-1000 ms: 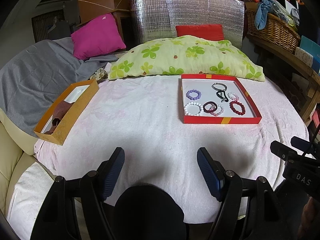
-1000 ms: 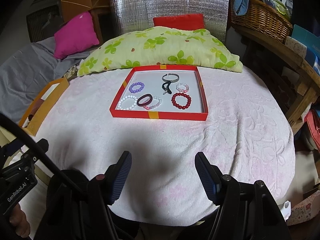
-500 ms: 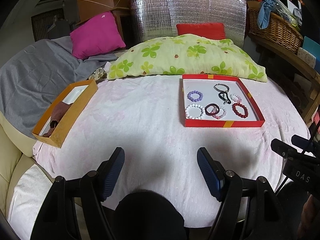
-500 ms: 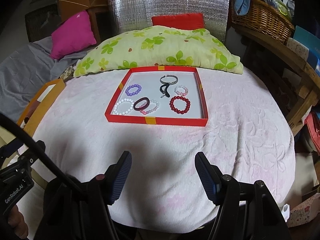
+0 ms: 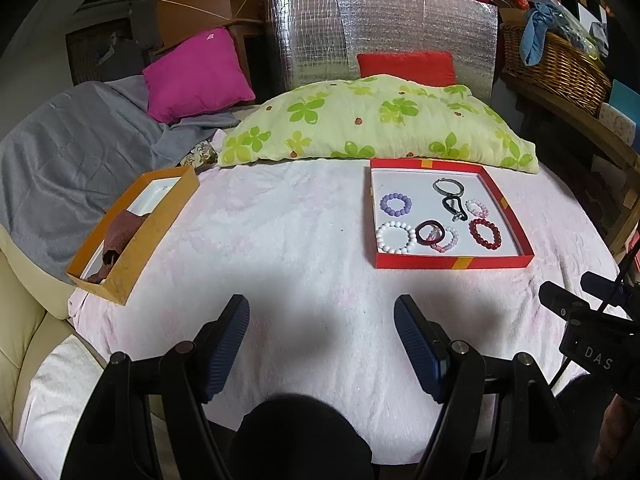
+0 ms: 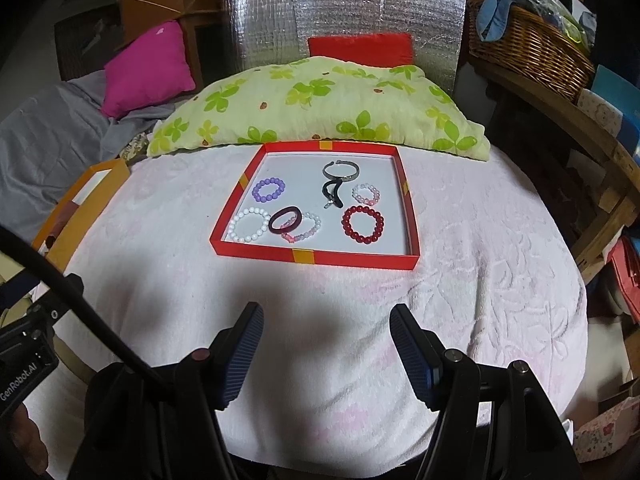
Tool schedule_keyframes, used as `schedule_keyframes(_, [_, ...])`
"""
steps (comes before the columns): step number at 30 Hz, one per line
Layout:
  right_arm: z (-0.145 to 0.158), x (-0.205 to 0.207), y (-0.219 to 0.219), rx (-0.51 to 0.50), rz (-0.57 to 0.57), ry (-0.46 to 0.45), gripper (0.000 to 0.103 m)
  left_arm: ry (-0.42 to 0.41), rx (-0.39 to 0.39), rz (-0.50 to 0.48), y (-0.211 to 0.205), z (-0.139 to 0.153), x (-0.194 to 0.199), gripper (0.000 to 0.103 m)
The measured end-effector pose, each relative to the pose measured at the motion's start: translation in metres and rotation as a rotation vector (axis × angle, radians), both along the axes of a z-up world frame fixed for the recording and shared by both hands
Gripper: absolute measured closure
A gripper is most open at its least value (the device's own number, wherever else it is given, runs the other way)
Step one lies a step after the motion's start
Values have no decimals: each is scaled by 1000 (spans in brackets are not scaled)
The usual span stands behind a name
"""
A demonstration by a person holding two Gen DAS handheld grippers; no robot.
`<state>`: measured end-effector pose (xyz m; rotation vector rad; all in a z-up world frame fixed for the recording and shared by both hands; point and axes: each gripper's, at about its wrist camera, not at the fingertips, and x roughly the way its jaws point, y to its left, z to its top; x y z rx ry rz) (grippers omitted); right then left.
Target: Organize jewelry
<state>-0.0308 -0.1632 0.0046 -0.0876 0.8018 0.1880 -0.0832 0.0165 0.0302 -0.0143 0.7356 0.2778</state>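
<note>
Both views have edged closer to the red tray (image 6: 316, 258), which holds beaded bracelets (image 6: 363, 225) on the bed (image 6: 460, 280), while the left claw (image 5: 322, 308) and right claw (image 6: 326, 316) gape wide, empty, and an orange box (image 5: 160, 220) sits far left.

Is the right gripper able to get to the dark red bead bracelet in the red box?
Probably yes. The right gripper is open and empty, the red box has no lid, and the dark red bead bracelet lies apart, with bare blanket between.

Both wrist views toward red tray (image 5: 452, 261)
</note>
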Motion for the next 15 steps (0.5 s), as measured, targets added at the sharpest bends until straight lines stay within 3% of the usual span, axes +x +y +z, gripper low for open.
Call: schedule_keyframes(15, [5, 14, 7, -14, 16, -18, 34, -13, -1, 20, 8, 8, 10, 28])
